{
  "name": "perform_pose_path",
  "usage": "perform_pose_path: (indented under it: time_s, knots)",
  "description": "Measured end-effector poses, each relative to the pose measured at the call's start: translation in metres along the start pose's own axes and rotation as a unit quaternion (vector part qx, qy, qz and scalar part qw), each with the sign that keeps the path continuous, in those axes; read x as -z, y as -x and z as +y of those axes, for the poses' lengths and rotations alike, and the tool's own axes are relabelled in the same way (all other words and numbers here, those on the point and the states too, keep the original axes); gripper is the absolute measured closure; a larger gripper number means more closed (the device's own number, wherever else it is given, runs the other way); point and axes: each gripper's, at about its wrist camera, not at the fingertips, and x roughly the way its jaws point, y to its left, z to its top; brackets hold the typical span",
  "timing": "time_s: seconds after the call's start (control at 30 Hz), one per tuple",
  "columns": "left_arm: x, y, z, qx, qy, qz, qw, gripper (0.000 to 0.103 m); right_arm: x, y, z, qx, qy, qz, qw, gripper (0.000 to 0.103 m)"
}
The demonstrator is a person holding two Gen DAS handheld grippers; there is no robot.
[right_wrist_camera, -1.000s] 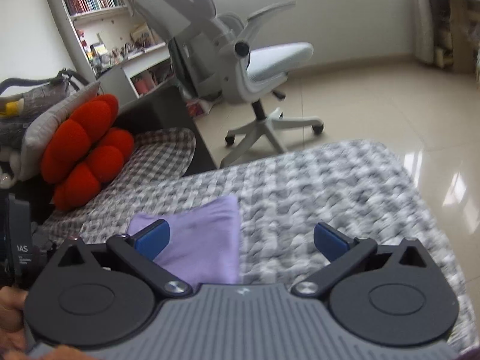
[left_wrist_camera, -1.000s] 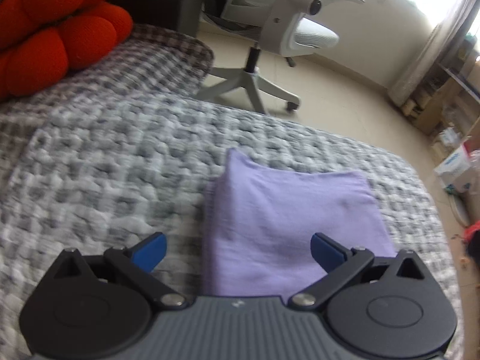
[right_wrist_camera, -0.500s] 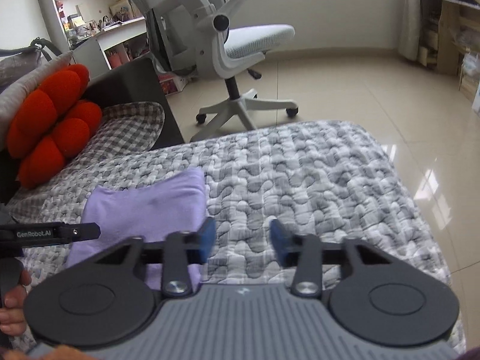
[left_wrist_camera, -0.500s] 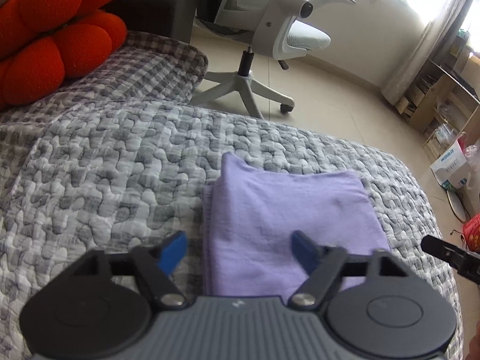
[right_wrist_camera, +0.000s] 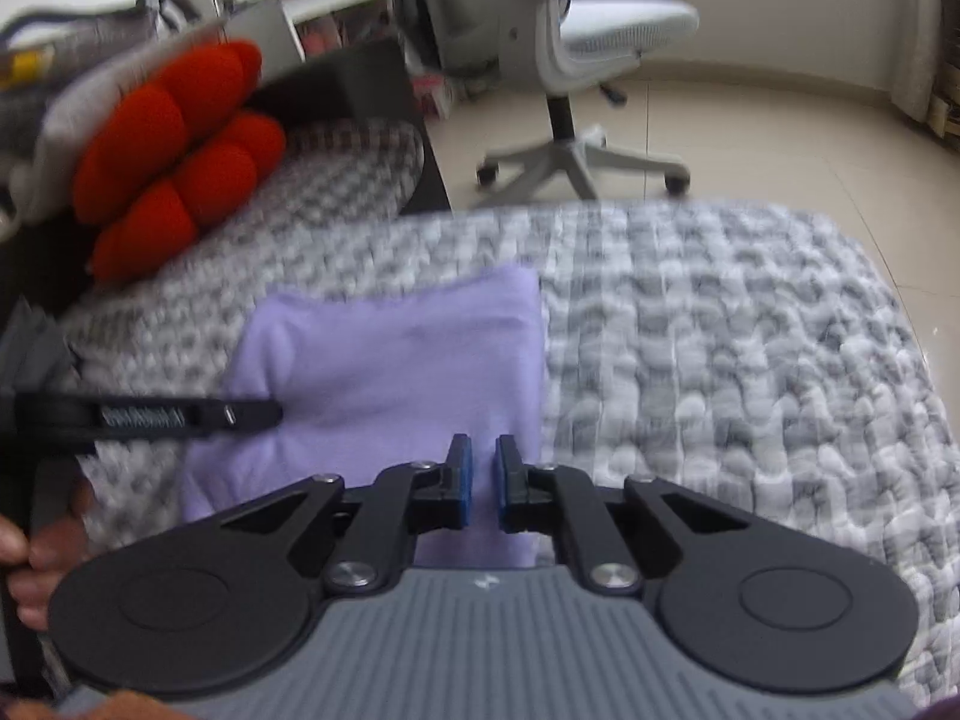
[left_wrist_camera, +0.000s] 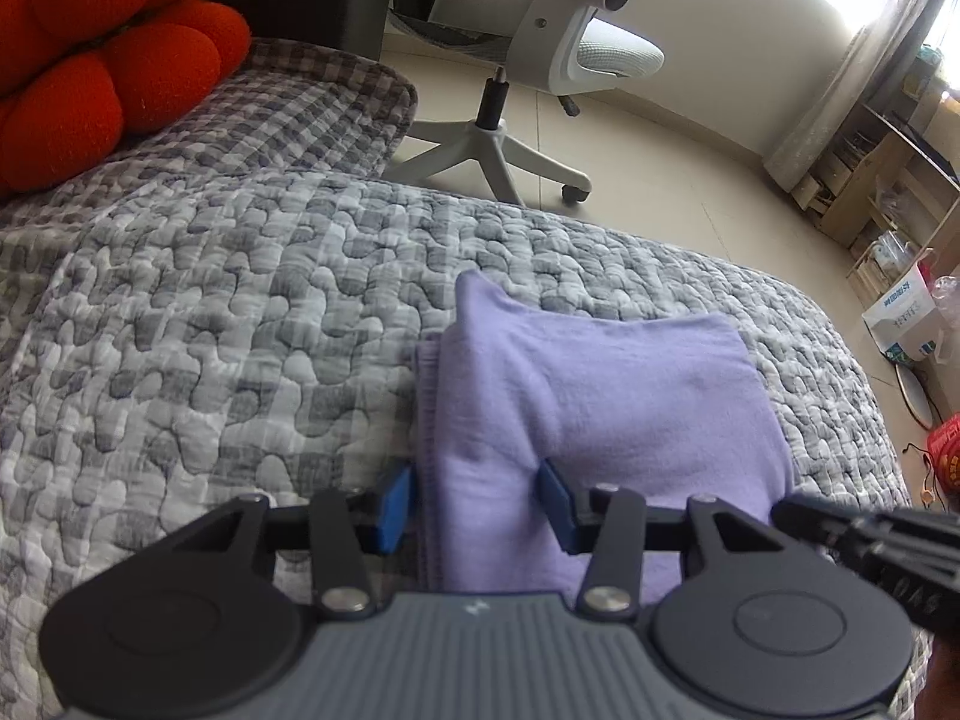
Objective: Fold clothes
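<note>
Your folded cloth (left_wrist_camera: 600,408) lies on the bed (left_wrist_camera: 210,330) near its front edge. The cushion (left_wrist_camera: 108,60) sits at the bed's far left corner.

A lavender garment (left_wrist_camera: 600,396), folded into a flat rectangle with one far corner peaked, lay on the grey quilted bed (left_wrist_camera: 240,324) near its foot edge.

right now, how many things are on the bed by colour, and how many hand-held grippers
purple: 1, folded cloth
red: 1, cushion
grey check: 1, pillow
hand-held grippers: 2, left hand-held gripper closing around the cloth's near corner, right hand-held gripper closing over its near edge
total: 5
</note>
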Motion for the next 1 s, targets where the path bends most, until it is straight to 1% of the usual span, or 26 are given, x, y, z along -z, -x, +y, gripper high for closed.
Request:
perform_pose_path:
  time_s: [0.1, 0.17, 0.43, 0.6, 0.63, 0.67, 0.7, 0.77, 0.8, 0.87, 1.0]
  knots:
    - [0.001, 0.000, 0.000, 0.002, -0.006, -0.001, 1.0000, 0.056, 0.005, 0.007, -0.005, -0.010, -0.006, 0.026, 1.000, 0.096]
    - [0.000, 0.000, 0.001, 0.004, -0.004, 0.001, 1.0000, 0.055, 0.009, 0.012, -0.009, -0.017, -0.007, 0.032, 0.999, 0.095]
    - [-0.001, -0.001, 0.001, 0.005, -0.006, 0.002, 1.0000, 0.054, 0.018, 0.019, -0.014, -0.036, 0.000, 0.041, 0.998, 0.095]
    - [0.001, -0.001, 0.000, 0.003, -0.014, 0.000, 0.9999, 0.053, 0.020, 0.021, -0.011, -0.030, 0.019, 0.047, 0.998, 0.095]
    - [0.001, 0.000, -0.001, 0.003, -0.015, 0.000, 0.9999, 0.053, 0.020, 0.021, -0.011, -0.027, 0.024, 0.048, 0.998, 0.094]
    - [0.001, 0.000, 0.000, 0.005, -0.014, 0.000, 0.9999, 0.053, 0.020, 0.021, -0.010, -0.026, 0.028, 0.049, 0.998, 0.087]
    - [0.000, 0.000, 0.001, 0.007, -0.012, 0.001, 0.9999, 0.053, 0.020, 0.020, -0.010, -0.024, 0.029, 0.050, 0.998, 0.084]
    - [0.001, 0.000, 0.002, 0.009, -0.010, 0.000, 0.9999, 0.052, 0.018, 0.020, -0.011, -0.020, 0.025, 0.039, 0.999, 0.084]
    - [0.001, 0.000, 0.003, 0.011, -0.010, 0.000, 0.9999, 0.051, 0.015, 0.021, -0.012, -0.015, 0.025, 0.024, 0.999, 0.084]
    - [0.001, -0.001, 0.001, 0.008, -0.015, -0.002, 0.9999, 0.050, 0.006, 0.019, -0.013, -0.009, 0.019, -0.004, 1.000, 0.083]
    - [0.002, -0.001, -0.001, 0.005, -0.022, -0.003, 0.9997, 0.048, -0.018, 0.003, -0.020, -0.001, -0.002, -0.041, 0.999, 0.083]
